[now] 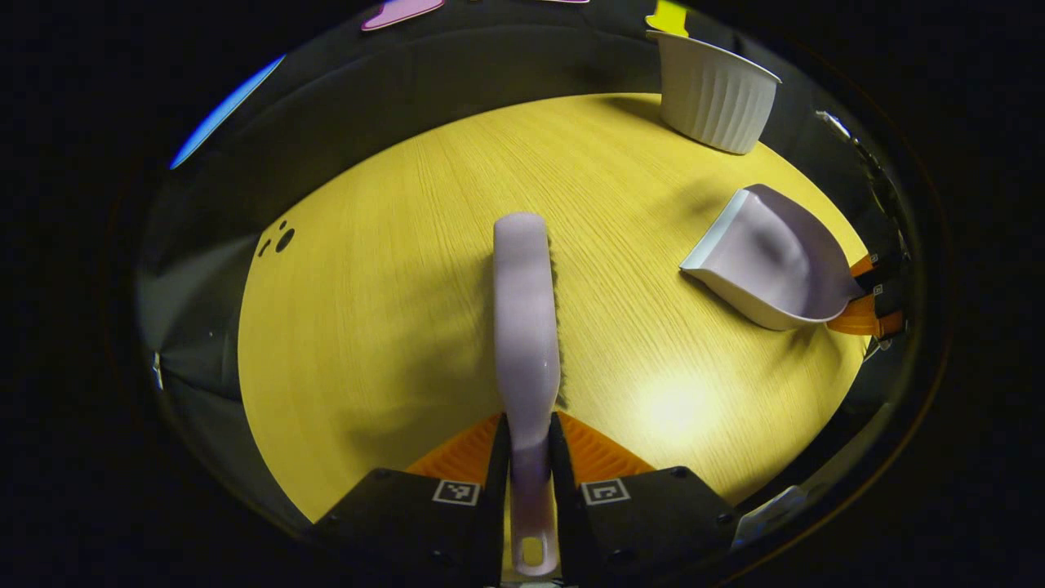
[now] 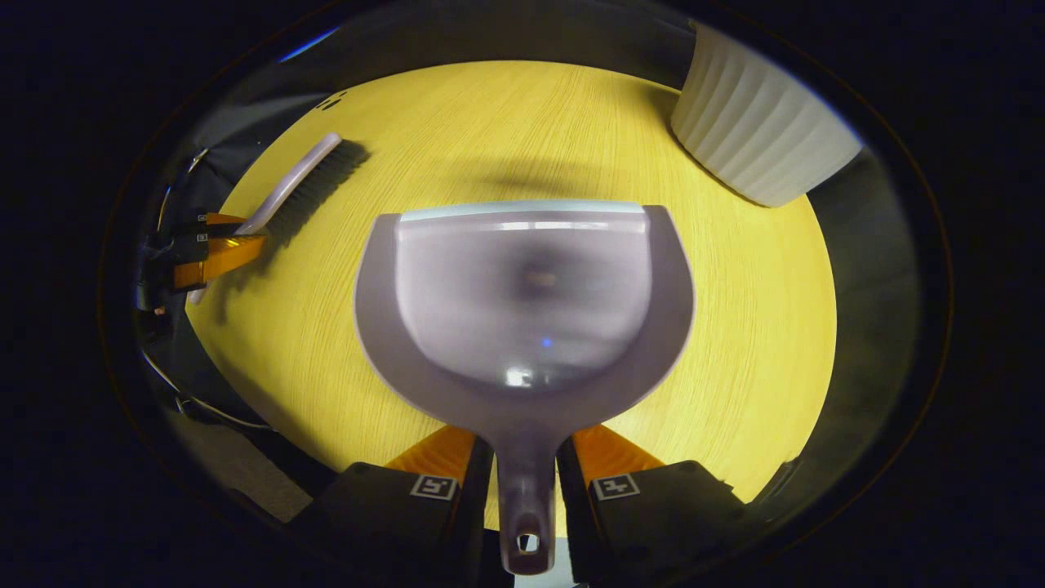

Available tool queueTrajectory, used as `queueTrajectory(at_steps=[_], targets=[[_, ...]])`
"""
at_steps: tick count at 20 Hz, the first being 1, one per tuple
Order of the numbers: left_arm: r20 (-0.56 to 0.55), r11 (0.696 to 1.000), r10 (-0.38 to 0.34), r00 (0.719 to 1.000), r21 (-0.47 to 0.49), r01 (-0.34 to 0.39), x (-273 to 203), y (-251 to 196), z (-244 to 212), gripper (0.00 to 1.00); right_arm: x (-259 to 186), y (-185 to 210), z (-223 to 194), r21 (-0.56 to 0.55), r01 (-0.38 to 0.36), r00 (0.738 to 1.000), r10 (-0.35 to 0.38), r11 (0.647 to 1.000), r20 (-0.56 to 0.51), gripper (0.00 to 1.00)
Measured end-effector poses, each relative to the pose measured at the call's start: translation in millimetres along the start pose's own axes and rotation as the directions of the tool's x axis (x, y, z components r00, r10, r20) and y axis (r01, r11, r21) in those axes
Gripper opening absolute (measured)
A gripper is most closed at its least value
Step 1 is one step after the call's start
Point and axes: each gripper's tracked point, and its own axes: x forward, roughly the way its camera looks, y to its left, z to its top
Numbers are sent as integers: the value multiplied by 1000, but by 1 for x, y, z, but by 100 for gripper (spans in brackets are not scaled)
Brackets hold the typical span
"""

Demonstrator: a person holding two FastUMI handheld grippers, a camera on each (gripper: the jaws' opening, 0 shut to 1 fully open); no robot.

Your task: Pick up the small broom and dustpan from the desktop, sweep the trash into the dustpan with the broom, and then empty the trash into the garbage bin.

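Note:
The small lilac broom (image 1: 526, 327) runs straight ahead from my left gripper (image 1: 528, 441), which is shut on its handle; dark bristles show along its right side. In the right gripper view the same broom (image 2: 306, 184) hangs over the table's left part, held by the left gripper (image 2: 216, 249). My right gripper (image 2: 525, 457) is shut on the handle of the lilac dustpan (image 2: 522, 294), whose mouth faces away from me. A faint blurred spot lies inside the pan; I cannot tell what it is. From the left gripper view the dustpan (image 1: 767, 261) sits tilted at the right, with the right gripper (image 1: 869, 298) behind it.
A white ribbed bin (image 1: 714, 94) stands at the far right edge of the round yellow wooden table (image 1: 392, 310); it shows close by in the right gripper view as the bin (image 2: 759, 135). A few small dark specks (image 1: 282, 238) lie near the table's far left edge.

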Motion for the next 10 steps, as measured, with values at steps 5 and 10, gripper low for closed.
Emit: queueTrajectory(at_steps=[5, 10], targets=[[27, 1000, 28, 999, 11, -28, -20, 7, -2, 32, -32, -1, 3, 19, -16, 998, 15, 1000, 58, 45], [112, 998, 59, 992, -23, -57, -54, 5, 5, 32, -74, 3, 25, 2, -11, 973, 11, 1000, 229, 47]])
